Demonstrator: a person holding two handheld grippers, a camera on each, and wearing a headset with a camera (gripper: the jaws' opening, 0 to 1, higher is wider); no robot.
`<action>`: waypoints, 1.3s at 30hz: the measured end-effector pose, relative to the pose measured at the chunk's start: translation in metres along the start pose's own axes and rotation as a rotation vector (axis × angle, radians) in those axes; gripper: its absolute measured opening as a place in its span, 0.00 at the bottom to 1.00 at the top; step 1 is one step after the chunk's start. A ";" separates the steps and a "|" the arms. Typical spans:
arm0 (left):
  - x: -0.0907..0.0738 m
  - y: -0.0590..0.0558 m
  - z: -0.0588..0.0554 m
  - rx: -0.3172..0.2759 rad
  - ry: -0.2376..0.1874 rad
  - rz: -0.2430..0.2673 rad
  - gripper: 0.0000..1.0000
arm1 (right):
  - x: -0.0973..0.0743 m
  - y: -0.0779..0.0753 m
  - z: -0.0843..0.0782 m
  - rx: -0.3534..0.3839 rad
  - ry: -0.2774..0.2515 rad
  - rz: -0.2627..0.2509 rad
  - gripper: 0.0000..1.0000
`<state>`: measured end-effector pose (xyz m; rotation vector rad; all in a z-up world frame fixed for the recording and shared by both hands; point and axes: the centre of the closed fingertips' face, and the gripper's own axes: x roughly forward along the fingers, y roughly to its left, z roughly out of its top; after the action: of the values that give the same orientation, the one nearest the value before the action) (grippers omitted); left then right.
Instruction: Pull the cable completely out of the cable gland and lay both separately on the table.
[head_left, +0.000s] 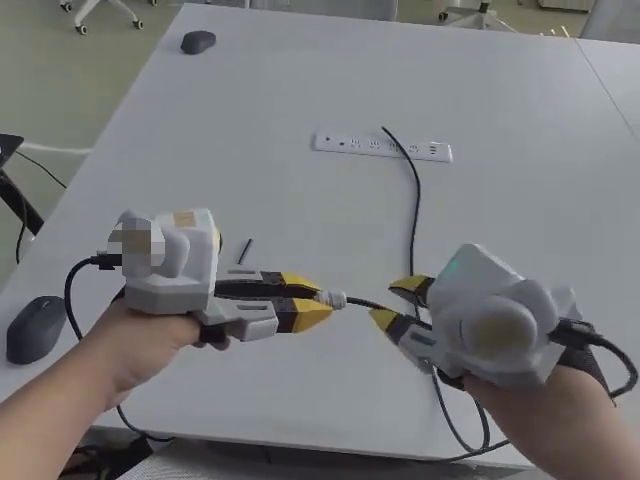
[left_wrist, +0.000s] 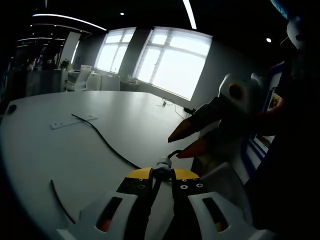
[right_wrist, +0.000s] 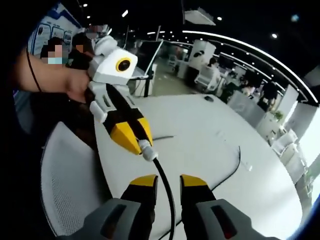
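Room: an open office with large windows; a wide white table carried the work.
Left tool: closed tight on the cable gland, which stuck out just past its yellow tips. It was held above the table, probably as the fixed side, so the pull has something to work against.
Right tool: its jaws stood apart, one on each side of the cable, just beside the gland. They did not seem to press the cable yet.
Cable: black and thin. It came out of the gland, passed between the right jaws, and its long part lay on the table, running toward the power strip.
Gland and cable: joined, both in the air near the table's front edge.
Farther out: a mouse at the far corner, well apart from the work.
Step, as I judge: taking the grip before the pull; nothing is separated so far.
Next need: the right jaws should close on the cable near the gland, then both tools move apart in a straight line.
Risk: a thin cable may slip through the jaws.
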<state>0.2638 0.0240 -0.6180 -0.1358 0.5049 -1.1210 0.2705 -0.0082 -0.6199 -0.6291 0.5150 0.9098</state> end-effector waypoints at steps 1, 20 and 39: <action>0.000 0.000 0.000 0.002 0.000 -0.001 0.15 | 0.004 0.002 0.000 -0.032 0.012 0.008 0.12; 0.005 -0.004 -0.006 0.022 0.036 -0.026 0.15 | 0.014 0.013 -0.001 -0.111 0.045 0.022 0.02; 0.006 -0.005 0.003 0.047 0.019 -0.018 0.15 | 0.007 -0.006 -0.014 0.081 0.029 -0.004 0.00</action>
<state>0.2636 0.0159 -0.6157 -0.0885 0.4951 -1.1515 0.2771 -0.0167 -0.6323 -0.5698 0.5736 0.8731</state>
